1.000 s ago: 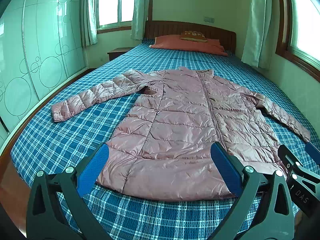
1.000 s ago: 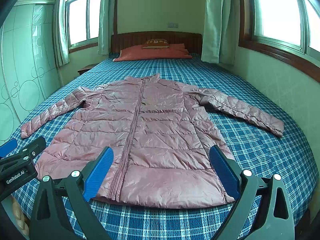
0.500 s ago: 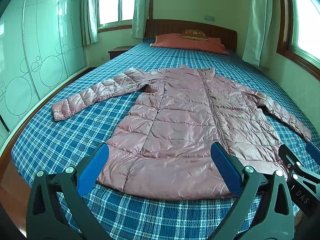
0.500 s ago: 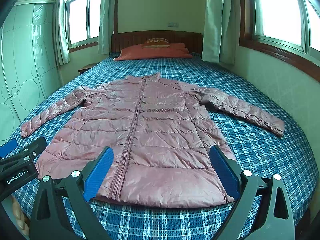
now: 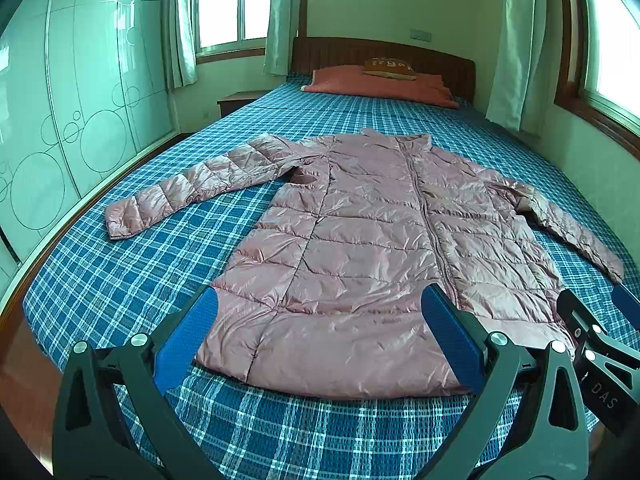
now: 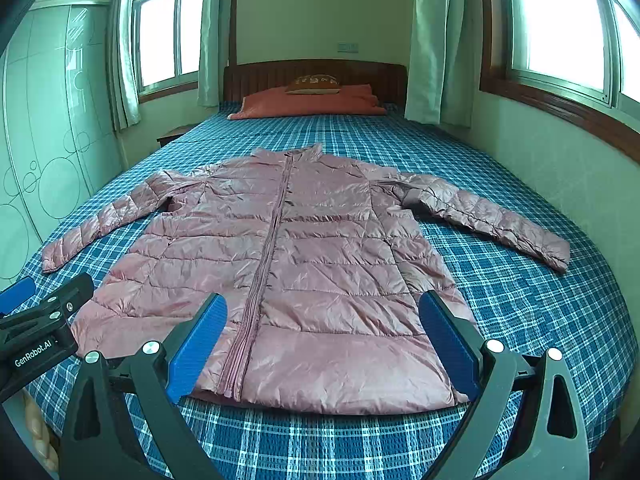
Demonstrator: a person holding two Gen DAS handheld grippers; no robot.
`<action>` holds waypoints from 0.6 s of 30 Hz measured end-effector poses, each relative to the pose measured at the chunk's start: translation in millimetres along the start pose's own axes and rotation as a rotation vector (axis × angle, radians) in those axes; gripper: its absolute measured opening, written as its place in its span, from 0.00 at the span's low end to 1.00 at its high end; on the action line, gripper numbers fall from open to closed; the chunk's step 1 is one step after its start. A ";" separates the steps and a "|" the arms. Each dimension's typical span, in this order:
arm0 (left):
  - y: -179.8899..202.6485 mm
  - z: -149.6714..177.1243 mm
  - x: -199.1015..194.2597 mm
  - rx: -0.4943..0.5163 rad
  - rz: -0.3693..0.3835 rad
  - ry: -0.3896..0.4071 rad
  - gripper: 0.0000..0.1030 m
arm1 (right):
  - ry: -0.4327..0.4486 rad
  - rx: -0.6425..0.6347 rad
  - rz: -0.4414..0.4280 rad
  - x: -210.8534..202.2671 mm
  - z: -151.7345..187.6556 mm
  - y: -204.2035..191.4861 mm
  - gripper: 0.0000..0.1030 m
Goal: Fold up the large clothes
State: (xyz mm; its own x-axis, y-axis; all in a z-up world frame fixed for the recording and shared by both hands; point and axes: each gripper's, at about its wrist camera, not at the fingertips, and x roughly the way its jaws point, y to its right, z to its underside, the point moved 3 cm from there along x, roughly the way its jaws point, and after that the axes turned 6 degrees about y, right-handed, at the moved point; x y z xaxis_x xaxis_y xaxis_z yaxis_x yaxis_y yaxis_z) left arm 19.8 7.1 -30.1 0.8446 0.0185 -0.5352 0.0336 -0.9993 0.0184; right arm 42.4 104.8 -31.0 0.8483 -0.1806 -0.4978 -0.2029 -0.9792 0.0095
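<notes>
A pink quilted puffer jacket [image 5: 372, 248] lies flat and zipped on the bed, collar towards the headboard, both sleeves spread out sideways. It also shows in the right wrist view [image 6: 296, 256]. My left gripper [image 5: 320, 332] is open and empty, hovering above the jacket's hem on its left half. My right gripper [image 6: 322, 336] is open and empty, hovering above the hem on its right half. The right gripper also shows at the right edge of the left wrist view [image 5: 600, 344]. The left gripper shows at the left edge of the right wrist view [image 6: 40, 320].
The bed has a blue plaid cover [image 5: 120, 280] and a wooden headboard [image 6: 316, 76]. Orange pillows [image 6: 312, 104] lie at its head. A pale green wardrobe [image 5: 60, 100] stands to the left, a wall with windows [image 6: 560, 152] to the right. A nightstand [image 5: 236, 102] stands at the far left.
Both grippers have risen and drawn back very slightly, so the jacket sits a little lower in both views. Nothing was taken hold of; the jacket has not moved.
</notes>
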 end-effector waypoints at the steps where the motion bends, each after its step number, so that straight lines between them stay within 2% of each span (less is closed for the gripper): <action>1: -0.6 0.1 0.4 0.000 -0.001 -0.001 0.98 | 0.000 0.001 0.000 0.0 -0.3 0.3 0.93; 18: -1.7 1.4 3.3 0.003 -0.004 -0.012 0.98 | -0.003 -0.001 -0.002 -0.4 3.1 -2.1 0.93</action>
State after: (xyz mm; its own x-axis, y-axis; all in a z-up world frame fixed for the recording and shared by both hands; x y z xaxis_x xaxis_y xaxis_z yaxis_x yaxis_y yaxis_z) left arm 21.7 8.8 -33.1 0.8378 0.0225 -0.5455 0.0359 -0.9993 0.0138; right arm 41.0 107.2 -33.5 0.8472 -0.1786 -0.5003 -0.2011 -0.9795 0.0092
